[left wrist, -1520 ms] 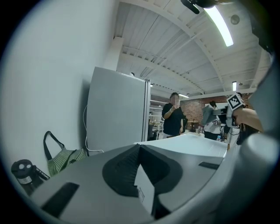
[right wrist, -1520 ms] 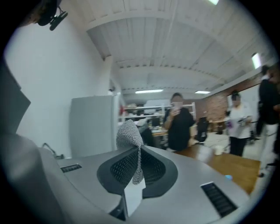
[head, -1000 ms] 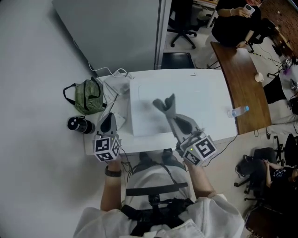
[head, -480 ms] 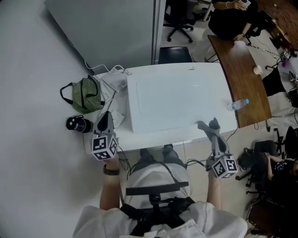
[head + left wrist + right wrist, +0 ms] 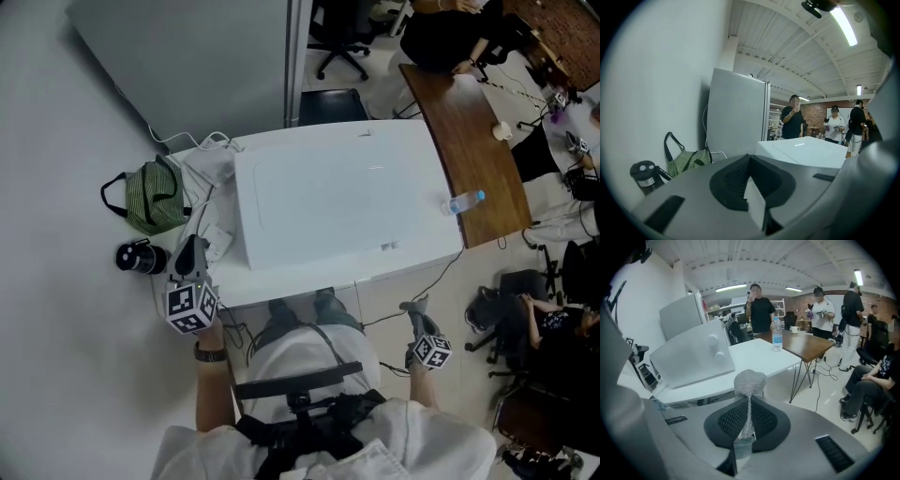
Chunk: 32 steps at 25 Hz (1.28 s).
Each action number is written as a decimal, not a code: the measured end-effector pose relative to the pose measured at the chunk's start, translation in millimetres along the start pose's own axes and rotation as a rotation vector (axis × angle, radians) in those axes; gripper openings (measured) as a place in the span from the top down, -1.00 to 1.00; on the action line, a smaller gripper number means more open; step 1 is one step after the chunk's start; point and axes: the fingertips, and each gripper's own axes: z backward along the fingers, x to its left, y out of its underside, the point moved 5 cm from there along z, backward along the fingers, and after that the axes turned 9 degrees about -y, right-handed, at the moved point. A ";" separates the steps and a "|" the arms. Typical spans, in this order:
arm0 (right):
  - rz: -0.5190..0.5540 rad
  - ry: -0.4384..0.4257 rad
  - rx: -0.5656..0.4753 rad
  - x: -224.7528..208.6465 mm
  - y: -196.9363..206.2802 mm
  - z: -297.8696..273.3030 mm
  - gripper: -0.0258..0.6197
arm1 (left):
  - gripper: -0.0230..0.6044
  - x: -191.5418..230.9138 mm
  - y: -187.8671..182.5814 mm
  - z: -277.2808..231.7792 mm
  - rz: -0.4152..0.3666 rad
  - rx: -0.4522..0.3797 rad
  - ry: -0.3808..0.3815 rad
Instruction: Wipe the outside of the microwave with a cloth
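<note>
Your right gripper (image 5: 418, 326) has dropped off the microwave (image 5: 328, 197), which now sits ahead and to its left, jaws pinching the cloth (image 5: 750, 380). Your left gripper (image 5: 190, 255) is closed and empty, with the microwave just to its right.

Microwave (image 5: 328, 202) on table (image 5: 427, 262); bag (image 5: 150, 199), flask (image 5: 141, 258) at left.

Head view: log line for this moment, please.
right claw: shut on cloth | cloth: clear of microwave | left claw: shut, empty
</note>
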 end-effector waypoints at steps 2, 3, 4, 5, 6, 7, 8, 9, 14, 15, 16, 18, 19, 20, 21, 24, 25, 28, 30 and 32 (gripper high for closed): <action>0.039 -0.032 -0.001 -1.9 -17.3 -20.1 0.85 | 0.84 -3.8 3.2 4.6 0.000 0.009 -0.013; 0.063 -0.045 -0.015 -3.5 -31.6 -31.3 0.85 | 0.84 -7.9 5.4 6.8 -0.004 0.015 -0.015; 0.096 -0.054 -0.034 -6.2 -49.5 -43.7 0.85 | 0.84 -13.8 7.2 8.2 -0.010 0.019 -0.015; 0.142 -0.059 -0.060 -10.0 -72.2 -58.0 0.85 | 0.84 -21.6 7.8 8.5 -0.020 0.019 -0.012; 0.196 -0.062 -0.091 -13.7 -99.5 -74.3 0.85 | 0.84 -31.1 6.7 7.4 -0.034 0.013 -0.006; 0.240 -0.070 -0.120 -16.5 -128.7 -91.9 0.85 | 0.84 -41.8 4.5 5.3 -0.049 0.003 0.001; 0.265 -0.084 -0.140 -18.8 -156.3 -110.2 0.85 | 0.84 -53.1 1.6 2.7 -0.064 -0.007 0.009; 0.279 -0.104 -0.149 -20.9 -181.2 -128.6 0.85 | 0.84 -64.8 -1.5 0.0 -0.077 -0.016 0.021; 0.520 -0.211 -0.199 -7.2 -316.9 -202.2 0.85 | 0.84 -123.2 -20.1 -11.9 -0.135 -0.044 0.069; 0.588 -0.223 -0.206 -3.5 -343.6 -213.1 0.85 | 0.84 -135.2 -23.9 -13.2 -0.143 -0.048 0.072; 0.651 -0.232 -0.201 -2.2 -366.4 -224.0 0.85 | 0.84 -147.7 -27.3 -13.8 -0.151 -0.051 0.075; 0.753 -0.253 -0.134 -5.3 -395.6 -247.9 0.85 | 0.84 -174.0 -32.5 -14.7 -0.165 -0.052 0.074; 0.802 -0.272 -0.080 -6.5 -402.3 -259.1 0.85 | 0.84 -187.3 -34.4 -15.4 -0.172 -0.050 0.073; 0.844 -0.301 -0.009 -8.7 -401.7 -270.4 0.85 | 0.84 -200.0 -36.0 -16.4 -0.177 -0.048 0.070; 0.878 -0.339 0.080 -13.7 -392.1 -281.9 0.85 | 0.84 -211.3 -37.3 -17.4 -0.180 -0.045 0.066; 0.968 -0.522 0.454 -37.2 -312.9 -297.2 0.85 | 0.84 -233.5 -39.1 -18.2 -0.179 -0.038 0.040; 0.997 -0.621 0.607 -44.9 -275.7 -290.8 0.85 | 0.84 -237.4 -38.8 -17.6 -0.177 -0.035 0.029; 1.070 -0.733 0.825 -76.8 -214.3 -275.7 0.85 | 0.84 -241.8 -35.4 -16.8 -0.168 -0.026 -0.005; 1.073 -0.566 0.680 -93.8 -243.4 -284.0 0.85 | 0.84 -241.2 -31.9 -17.3 -0.159 -0.016 -0.031; 1.063 -0.502 0.679 -106.5 -266.1 -287.7 0.85 | 0.84 -242.0 -27.7 -16.8 -0.144 -0.004 -0.056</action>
